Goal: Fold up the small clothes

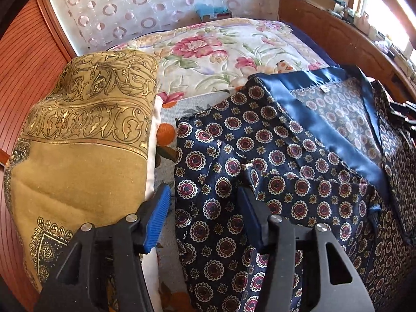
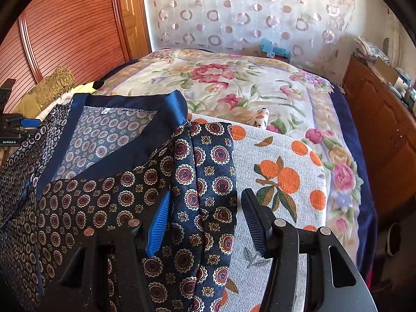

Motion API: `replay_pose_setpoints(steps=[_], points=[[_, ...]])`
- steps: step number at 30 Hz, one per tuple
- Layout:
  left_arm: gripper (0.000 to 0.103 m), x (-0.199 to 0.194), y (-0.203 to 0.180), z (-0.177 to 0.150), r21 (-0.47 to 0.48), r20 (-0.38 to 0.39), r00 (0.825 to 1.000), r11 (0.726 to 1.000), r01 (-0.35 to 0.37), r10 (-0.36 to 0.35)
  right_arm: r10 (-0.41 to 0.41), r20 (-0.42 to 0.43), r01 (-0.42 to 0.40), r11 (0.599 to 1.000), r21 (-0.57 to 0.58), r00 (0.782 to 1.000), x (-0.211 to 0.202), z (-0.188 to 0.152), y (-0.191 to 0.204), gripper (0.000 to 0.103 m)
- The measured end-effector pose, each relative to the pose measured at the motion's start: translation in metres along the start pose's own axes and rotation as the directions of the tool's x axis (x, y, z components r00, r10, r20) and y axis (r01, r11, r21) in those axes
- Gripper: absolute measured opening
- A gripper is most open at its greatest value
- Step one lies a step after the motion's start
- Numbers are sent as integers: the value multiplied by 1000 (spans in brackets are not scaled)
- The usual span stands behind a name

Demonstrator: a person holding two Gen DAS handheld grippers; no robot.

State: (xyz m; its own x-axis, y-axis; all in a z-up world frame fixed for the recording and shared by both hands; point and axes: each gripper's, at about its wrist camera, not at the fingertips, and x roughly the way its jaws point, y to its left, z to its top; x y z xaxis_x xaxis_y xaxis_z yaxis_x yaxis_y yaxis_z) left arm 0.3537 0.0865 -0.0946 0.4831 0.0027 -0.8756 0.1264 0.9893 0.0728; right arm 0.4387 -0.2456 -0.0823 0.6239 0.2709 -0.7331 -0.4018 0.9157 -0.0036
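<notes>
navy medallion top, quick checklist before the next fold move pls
1. Navy medallion top lies on the orange-print cloth: ok.
2. Left gripper over the top's side edge, jaws apart, pads not pressing fabric: ok.
3. Right gripper straddles the top's other edge, which looks folded; jaws apart, no grip: ok.
4. Satin neckline opened flat: ok.
5. Fabric smooth: not ok, creases near both edges.
6. Gold cushion clear of the left edge: cannot tell.

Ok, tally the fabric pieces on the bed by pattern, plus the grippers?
Navy medallion-print garment: 1
Gold ornamental-print cloth: 1
Grey orange-fruit-print cloth: 1
Floral bedspread: 1
Grippers: 2, left gripper and right gripper
Total: 6
</notes>
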Motion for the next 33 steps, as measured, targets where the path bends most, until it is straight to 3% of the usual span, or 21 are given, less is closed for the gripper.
replay_pose_setpoints(steps=[5,8,13,16,20,22,23,25,26,33], points=[[55,0,0,-1,-6,10,1000,1000,10,-10,-3,5,3,1000,-11,1000,0,-2,1,57],[44,-1,0,-2,-7,7,999,999,36,-36,6,6,-6,1000,-9,1000,0,-3,-1,57],[8,-2,-2,0,-16,-6,997,997,71,-71,6,-4,-7,1000,-24,1000,0,-2,-2,57],[5,-4,-4,0,-7,2,998,998,62,-62,4,-10,-4,1000,-25,1000,0,-1,-2,57],[4,-26,-2,-2,-7,67,996,998,64,-63,12,-22,-13,1000,-18,1000,1,3,-2,57],[4,-38,1,-1,-13,102,993,998,60,-59,17,-27,-17,1000,-17,1000,2,5,-2,50],[4,-45,2,-1,-13,119,991,998,62,-60,22,-30,-22,1000,-15,999,2,7,-1,42],[4,-55,3,-1,-9,137,988,998,69,-67,43,-44,-44,999,-4,998,2,9,0,22],[4,-60,2,-2,-2,149,986,997,73,-72,58,-50,-58,998,-1,997,2,11,2,5],[3,-98,-2,-15,20,229,966,993,115,-116,31,76,-29,999,-22,997,-39,12,24,4]])
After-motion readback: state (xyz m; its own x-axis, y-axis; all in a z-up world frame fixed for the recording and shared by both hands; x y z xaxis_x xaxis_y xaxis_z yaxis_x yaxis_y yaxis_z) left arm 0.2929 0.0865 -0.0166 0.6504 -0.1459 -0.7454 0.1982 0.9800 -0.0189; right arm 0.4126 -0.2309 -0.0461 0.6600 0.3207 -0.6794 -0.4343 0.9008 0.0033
